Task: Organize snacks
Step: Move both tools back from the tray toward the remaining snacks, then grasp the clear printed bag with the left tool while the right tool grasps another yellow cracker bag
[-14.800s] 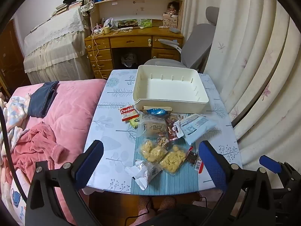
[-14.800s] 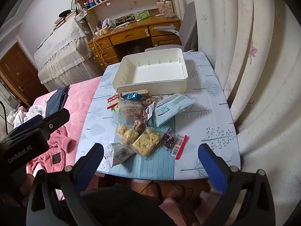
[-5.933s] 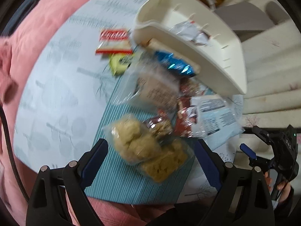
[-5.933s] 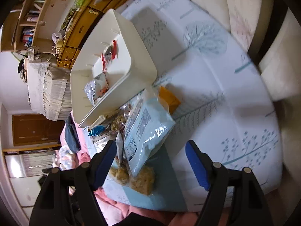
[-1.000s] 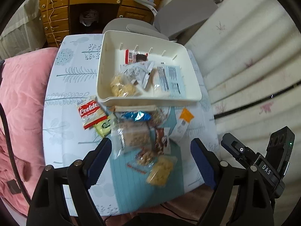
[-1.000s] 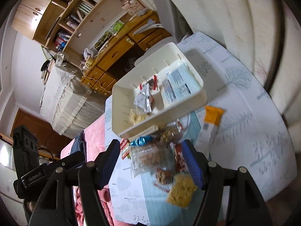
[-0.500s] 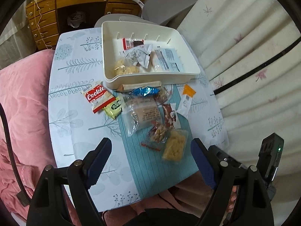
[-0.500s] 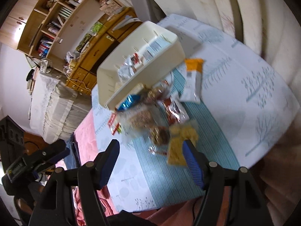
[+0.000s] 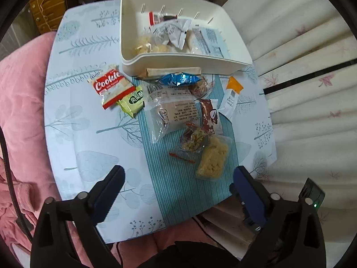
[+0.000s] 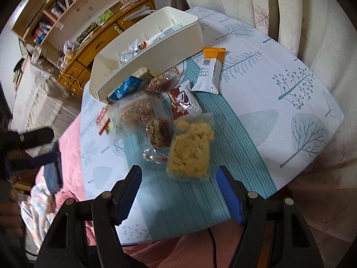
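Packets in the bin (image 9: pixel 236 42) overlap; left hand-held gripper (image 9: pixel 178 182) opening, right hand-held gripper (image 10: pixel 178 179) wide, both empty.

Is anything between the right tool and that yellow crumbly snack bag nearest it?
Nothing visible. The right tool hangs open over the striped mat, with the yellow snack bag just ahead of its fingertips. Only a nut snack pouch lies against the bag's left edge.
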Tool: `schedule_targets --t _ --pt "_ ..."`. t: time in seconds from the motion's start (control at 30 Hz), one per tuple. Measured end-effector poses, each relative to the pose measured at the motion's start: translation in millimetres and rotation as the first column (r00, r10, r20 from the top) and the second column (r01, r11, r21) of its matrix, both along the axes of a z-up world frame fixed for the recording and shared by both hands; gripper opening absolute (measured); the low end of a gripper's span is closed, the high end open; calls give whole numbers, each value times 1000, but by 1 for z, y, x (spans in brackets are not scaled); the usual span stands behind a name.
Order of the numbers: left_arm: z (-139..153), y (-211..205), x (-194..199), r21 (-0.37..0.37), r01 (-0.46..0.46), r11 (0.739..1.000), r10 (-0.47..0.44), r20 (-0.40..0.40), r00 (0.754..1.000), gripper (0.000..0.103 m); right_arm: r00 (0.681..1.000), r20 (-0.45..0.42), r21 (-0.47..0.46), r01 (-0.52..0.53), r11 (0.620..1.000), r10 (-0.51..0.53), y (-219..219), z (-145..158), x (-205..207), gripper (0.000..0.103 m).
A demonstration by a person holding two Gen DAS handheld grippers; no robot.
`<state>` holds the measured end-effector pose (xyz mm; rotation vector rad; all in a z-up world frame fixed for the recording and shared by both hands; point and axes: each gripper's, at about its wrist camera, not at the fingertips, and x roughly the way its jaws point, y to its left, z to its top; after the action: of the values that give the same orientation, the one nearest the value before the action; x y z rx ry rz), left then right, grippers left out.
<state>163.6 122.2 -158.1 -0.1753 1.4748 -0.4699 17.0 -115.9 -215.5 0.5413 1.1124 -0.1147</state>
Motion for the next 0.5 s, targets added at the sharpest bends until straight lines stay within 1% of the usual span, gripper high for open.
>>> schedule_targets --t 0.1,0.2,0.23,0.27,0.33,0.4,0.5 --pt "-13 -6 10 10 -28 1000 28 -52 998 100 999 -22 -27 -35 999 35 3 -9 6 70" --pt "-32 -11 19 11 -63 998 64 -135 989 100 996 -60 -36 -62 997 59 6 -20 13 70" --pt "-38 -13 22 19 -71 997 73 -159 985 100 995 -72 -31 -71 997 69 6 -23 16 71" --pt "-45 -14 24 30 -82 996 86 -178 980 100 993 -86 -26 -82 996 80 7 -28 19 75" --pt "-56 -17 30 55 -107 993 117 -215 970 100 989 -107 -21 -101 995 99 9 -35 25 78" --pt "-65 -21 35 82 -119 989 135 -234 963 100 983 -131 -17 -129 991 126 11 -41 32 79" --pt "-72 -31 45 124 -125 984 152 -240 959 100 972 -159 -10 -178 984 174 16 -49 41 79"
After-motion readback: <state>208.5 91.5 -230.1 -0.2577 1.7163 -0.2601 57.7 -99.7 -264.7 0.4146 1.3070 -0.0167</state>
